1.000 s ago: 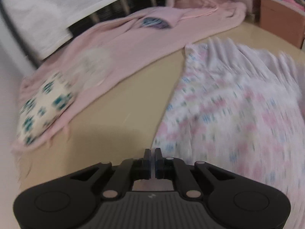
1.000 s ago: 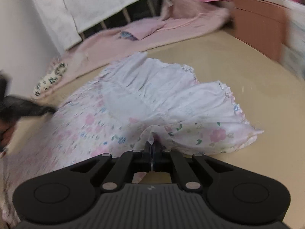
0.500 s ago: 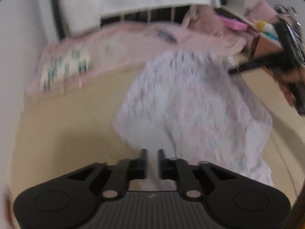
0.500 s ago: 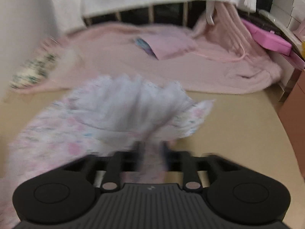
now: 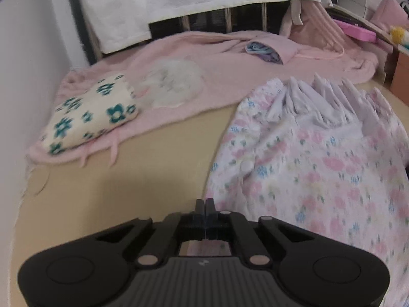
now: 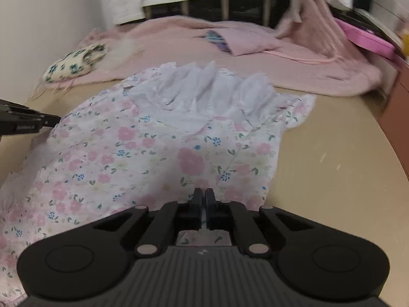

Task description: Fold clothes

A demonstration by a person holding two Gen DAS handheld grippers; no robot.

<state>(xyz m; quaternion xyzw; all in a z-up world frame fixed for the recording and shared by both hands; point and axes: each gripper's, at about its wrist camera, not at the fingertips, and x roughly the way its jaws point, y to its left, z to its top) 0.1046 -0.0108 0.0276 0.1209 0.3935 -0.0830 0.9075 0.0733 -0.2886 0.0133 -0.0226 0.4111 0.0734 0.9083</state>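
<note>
Left gripper [image 5: 205,204] seen with jaws pressed together at the near left edge of the floral garment [image 5: 319,163]; cloth visible under the fingers, but whether any is pinched between them cannot be told. Garment spread over the right half of the beige table [image 5: 127,179], white ruffled hem [image 5: 319,97] bunched at its far end. Further back, a pink blanket [image 5: 230,61] draped across the far side, with a cream cushion with teal flowers [image 5: 89,115] lying on its left part and a white cloth [image 5: 191,0] hanging behind. Through the right wrist camera: right gripper [image 6: 203,199] with jaws nearly together, only a thin slit between them, set over the near edge of the floral garment [image 6: 153,153]; grip on the fabric not clear either. Garment lying flat, reaching left and far, ruffled hem [image 6: 209,87] at the far end just short of the pink blanket [image 6: 281,61]. Left gripper's dark tip [image 6: 28,122] entering from the left edge, touching the garment's left side. Bare table [image 6: 332,166] to the right.
</note>
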